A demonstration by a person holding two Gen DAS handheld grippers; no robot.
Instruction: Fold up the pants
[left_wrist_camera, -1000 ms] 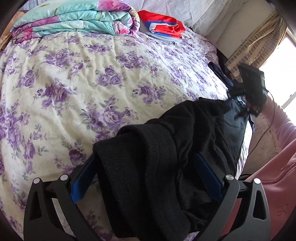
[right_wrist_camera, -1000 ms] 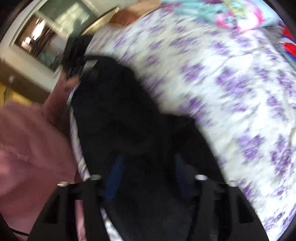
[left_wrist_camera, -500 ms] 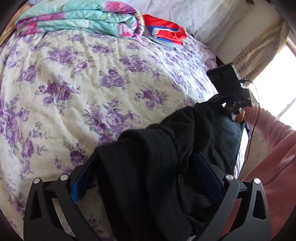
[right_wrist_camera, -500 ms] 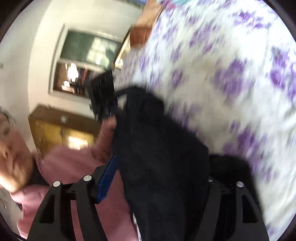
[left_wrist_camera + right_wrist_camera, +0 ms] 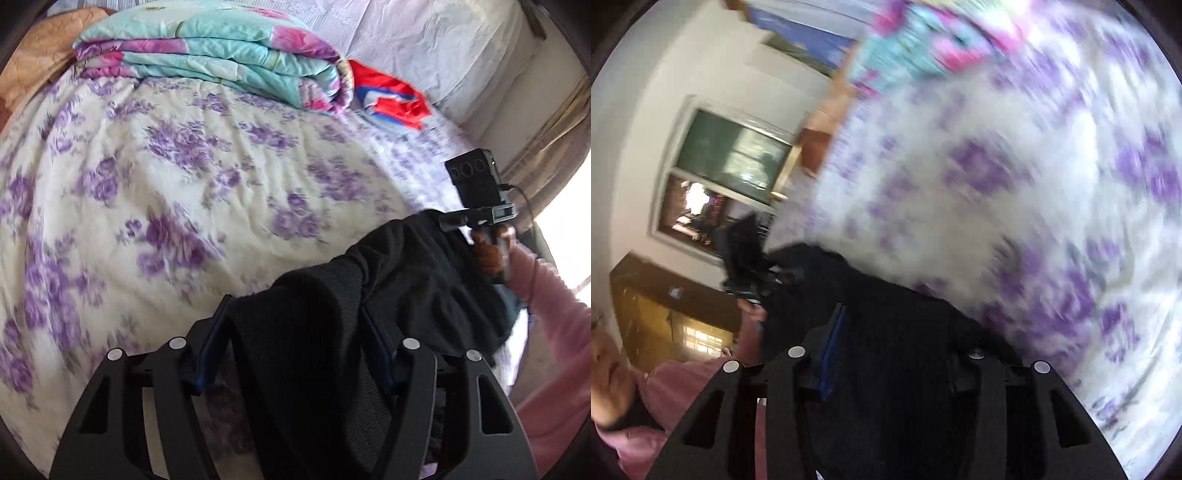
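Clamping the black pants [image 5: 317, 332] between its blue pads, the left gripper [image 5: 295, 332] holds them over the floral bedspread [image 5: 184, 177], the right gripper [image 5: 894, 343] grips their other end toward 2 o'clock, folded quilt [image 5: 221, 62] far off at 12.

Left gripper [image 5: 295, 325]: we see black skeletal finger frames, round silver screws, blue pad strips.
Right gripper [image 5: 890, 332]: ours looks the same, black with silver screws and one blue strip.
Sleeves: pink, both arms [image 5: 554, 306].
Right hand [image 5: 489, 254]: bare skin.
Cable [image 5: 522, 195]: thin, black.
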